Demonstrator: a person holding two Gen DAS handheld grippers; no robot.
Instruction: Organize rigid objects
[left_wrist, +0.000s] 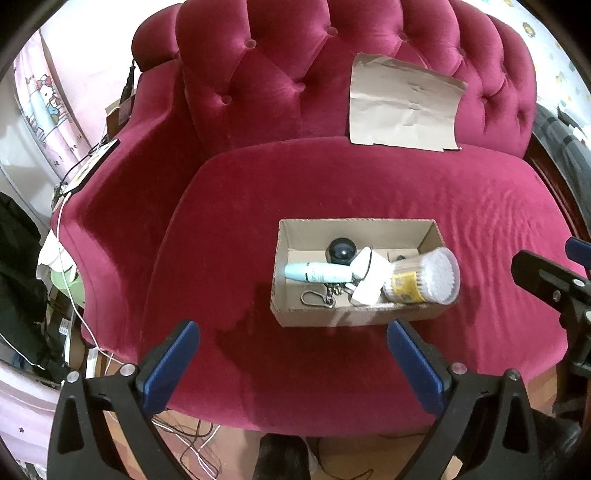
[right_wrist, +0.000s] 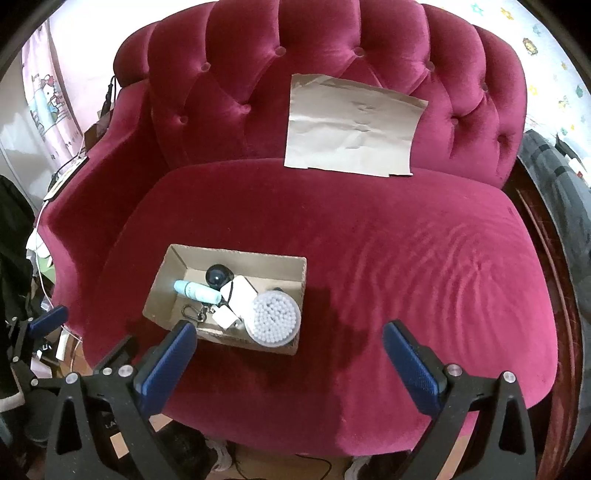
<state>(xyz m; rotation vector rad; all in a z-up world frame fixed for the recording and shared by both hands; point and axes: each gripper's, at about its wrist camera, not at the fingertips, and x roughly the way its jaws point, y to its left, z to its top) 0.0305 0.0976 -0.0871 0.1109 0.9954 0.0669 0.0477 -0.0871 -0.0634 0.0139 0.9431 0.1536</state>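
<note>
An open cardboard box (left_wrist: 428, 232) (right_wrist: 177, 258) sits on the red sofa seat. Inside lie a light blue tube (left_wrist: 317, 272) (right_wrist: 194, 290), a black ball (left_wrist: 341, 250) (right_wrist: 218, 275), a white charger (left_wrist: 369, 280) (right_wrist: 242, 291), a metal keychain clip (left_wrist: 314, 297) (right_wrist: 192, 312) and a tub of cotton swabs (left_wrist: 424, 277) (right_wrist: 273, 317) leaning on the box's right end. My left gripper (left_wrist: 293, 363) hangs open in front of the box, nothing between its blue pads. My right gripper (right_wrist: 290, 363) is open too, just right of the box, and empty.
A flat brown cardboard sheet (left_wrist: 402, 103) (right_wrist: 351, 127) leans against the tufted sofa back (left_wrist: 277, 74). White cables and clutter lie beside the left armrest (left_wrist: 110, 206). The right half of the seat (right_wrist: 424, 258) is bare velvet. Dark wood furniture (right_wrist: 546, 258) stands at the right.
</note>
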